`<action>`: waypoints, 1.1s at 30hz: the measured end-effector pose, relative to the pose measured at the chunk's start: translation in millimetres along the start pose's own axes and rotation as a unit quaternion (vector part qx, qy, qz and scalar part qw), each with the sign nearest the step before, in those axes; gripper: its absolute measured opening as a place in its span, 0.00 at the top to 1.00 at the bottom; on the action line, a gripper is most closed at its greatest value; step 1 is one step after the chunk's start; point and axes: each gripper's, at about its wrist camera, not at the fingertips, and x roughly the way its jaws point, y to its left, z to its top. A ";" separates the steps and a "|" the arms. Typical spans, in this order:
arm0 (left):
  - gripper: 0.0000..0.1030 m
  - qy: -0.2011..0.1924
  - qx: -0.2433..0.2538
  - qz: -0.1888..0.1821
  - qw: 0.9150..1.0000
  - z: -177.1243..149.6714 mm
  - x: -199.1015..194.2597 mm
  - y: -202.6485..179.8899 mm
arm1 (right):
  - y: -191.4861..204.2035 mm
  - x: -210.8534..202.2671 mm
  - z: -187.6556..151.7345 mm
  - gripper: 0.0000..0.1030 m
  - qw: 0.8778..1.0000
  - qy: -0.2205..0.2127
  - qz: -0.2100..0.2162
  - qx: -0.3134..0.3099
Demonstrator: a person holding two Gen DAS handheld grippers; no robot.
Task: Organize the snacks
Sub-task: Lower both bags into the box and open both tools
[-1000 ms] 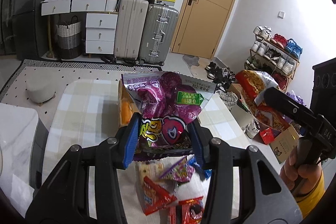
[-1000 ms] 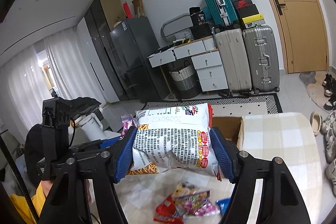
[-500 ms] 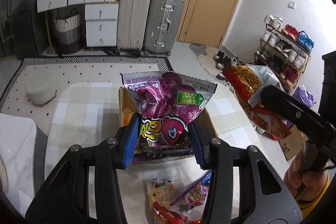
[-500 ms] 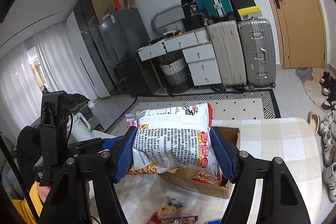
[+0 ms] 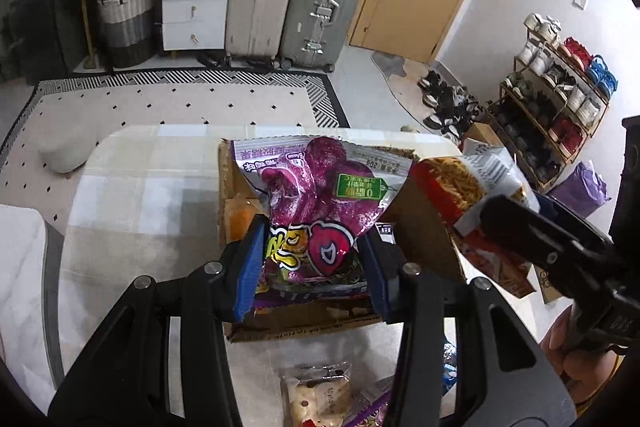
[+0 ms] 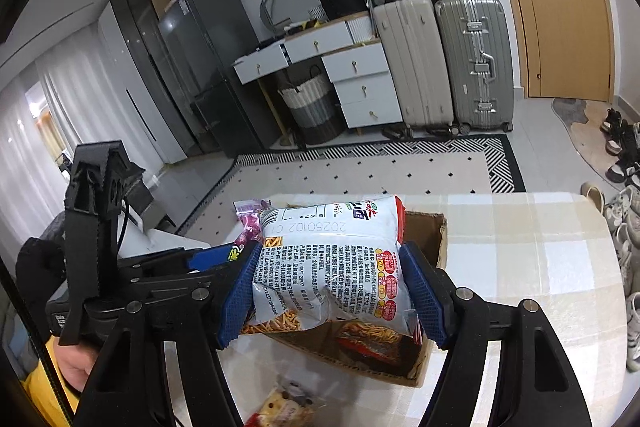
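My left gripper (image 5: 312,259) is shut on a purple snack bag (image 5: 320,195), held upright over the open cardboard box (image 5: 304,323) on the checked table. My right gripper (image 6: 332,291) is shut on a white and red noodle snack bag (image 6: 332,259), just above the same box (image 6: 424,231), where a red packet lies inside. In the left wrist view the white and red bag (image 5: 468,187) hangs at the box's right edge, beside the purple one. The purple bag's corner (image 6: 250,215) shows behind the white bag in the right wrist view.
Loose small snack packets (image 5: 320,395) lie on the table (image 5: 140,195) in front of the box; one shows low in the right wrist view (image 6: 284,407). An orange packet (image 5: 238,219) sits in the box's left side. Beyond the table are a rug, suitcases, drawers and a shoe rack.
Both grippers have moved forward and down with their bags, from over the loose packets to over the box. The box now fills the middle of both views.
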 end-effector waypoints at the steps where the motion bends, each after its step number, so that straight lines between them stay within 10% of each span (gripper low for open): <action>1: 0.59 0.003 -0.001 0.002 1.000 0.7 5.8 1.4 | -0.9 3.6 0.1 0.31 1.000 0.001 -0.002 0.000; 33: 0.54 0.017 0.006 0.020 1.000 -3.2 48.7 26.2 | -28.4 54.4 -9.5 0.31 0.998 0.053 -0.026 0.029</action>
